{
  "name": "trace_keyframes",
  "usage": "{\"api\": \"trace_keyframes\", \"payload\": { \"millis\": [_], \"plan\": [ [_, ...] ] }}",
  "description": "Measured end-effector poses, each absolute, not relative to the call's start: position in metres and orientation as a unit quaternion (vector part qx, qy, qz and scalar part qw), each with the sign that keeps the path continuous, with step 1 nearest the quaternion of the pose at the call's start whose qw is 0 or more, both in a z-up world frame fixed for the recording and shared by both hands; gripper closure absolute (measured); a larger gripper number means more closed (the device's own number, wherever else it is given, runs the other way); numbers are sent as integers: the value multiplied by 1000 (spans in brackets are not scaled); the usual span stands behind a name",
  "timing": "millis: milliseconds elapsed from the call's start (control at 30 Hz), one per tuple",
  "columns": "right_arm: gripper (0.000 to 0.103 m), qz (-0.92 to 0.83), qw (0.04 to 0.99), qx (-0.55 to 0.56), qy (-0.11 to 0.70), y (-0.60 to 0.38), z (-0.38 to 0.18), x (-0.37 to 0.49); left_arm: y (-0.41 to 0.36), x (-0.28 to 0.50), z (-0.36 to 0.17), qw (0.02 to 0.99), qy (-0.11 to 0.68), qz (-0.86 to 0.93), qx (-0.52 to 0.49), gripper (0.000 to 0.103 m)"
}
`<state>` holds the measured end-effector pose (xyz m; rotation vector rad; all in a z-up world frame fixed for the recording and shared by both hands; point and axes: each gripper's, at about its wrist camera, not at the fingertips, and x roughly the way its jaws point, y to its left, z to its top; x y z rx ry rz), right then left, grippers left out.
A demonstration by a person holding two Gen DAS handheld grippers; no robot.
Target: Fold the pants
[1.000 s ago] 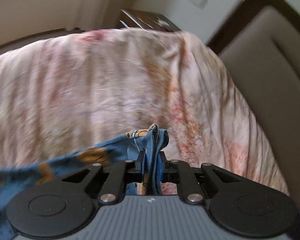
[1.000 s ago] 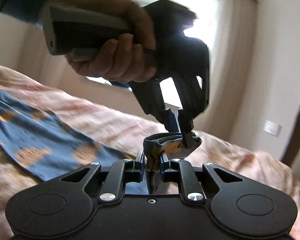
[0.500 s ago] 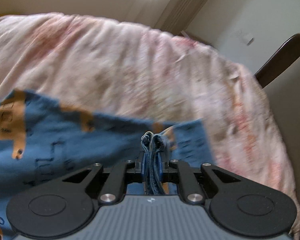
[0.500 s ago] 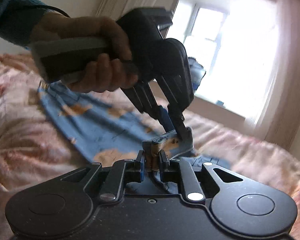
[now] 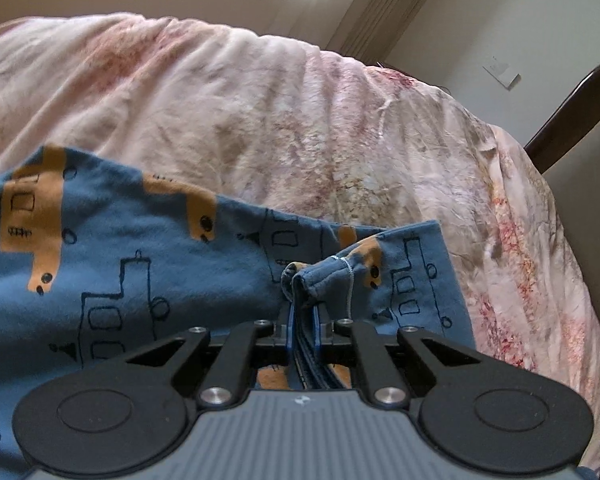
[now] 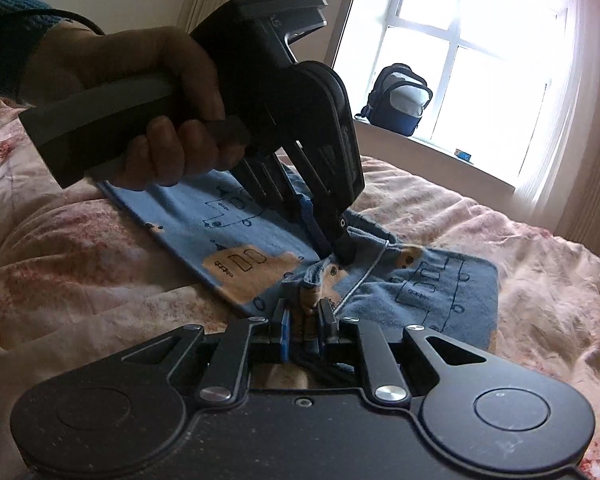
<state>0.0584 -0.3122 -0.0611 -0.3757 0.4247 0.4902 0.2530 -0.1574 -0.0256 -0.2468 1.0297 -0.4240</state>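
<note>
Tongs: left tongs (image 5: 302,316) and right tongs (image 6: 302,320) each pinch bunched hem.
Pants (image 5: 140,248): lower left, on bed (image 5: 300,120).
Technique: lower both corners together, edges aligned, release afterwards.

You've got a pink floral blanket (image 5: 300,120) covering the bed, wrinkled all over. Window (image 6: 460,48) is bright, blown out. Backpack (image 6: 400,100), blue and grey, sits upright on the sill (image 6: 432,156), left end. Small blue item (image 6: 463,155) farther right on the same sill, too small to identify. Curtain (image 6: 592,128) hangs right of the window. Dark wood headboard (image 5: 572,116) is at the blanket's right edge, wall switch (image 5: 502,72) above it.
</note>
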Motion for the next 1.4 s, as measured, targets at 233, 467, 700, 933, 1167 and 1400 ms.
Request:
{"api": "trace_keyframes", "payload": {
  "millis": [233, 467, 700, 933, 1167, 1400],
  "plan": [
    [89, 223, 934, -205, 189, -304, -43, 49, -154, 245, -1, 854, 464, -212, -106, 97],
    [89, 238, 932, -225, 158, -272, -9, 50, -108, 237, 32, 874, 427, -199, -120, 97],
    [89, 310, 909, -230, 156, -210, -7, 63, -39, 228, 25, 885, 425, -147, -123, 97],
    [94, 367, 880, -238, 186, -157, -35, 70, 0, 231, -12, 873, 442, -136, -154, 97],
    [82, 361, 886, -206, 204, -162, -40, 76, 0, 227, -13, 878, 434, -152, -132, 87],
    [0, 210, 938, -214, 175, -242, -8, 78, -13, 209, 4, 921, 363, -122, -76, 20]
  ]
}}
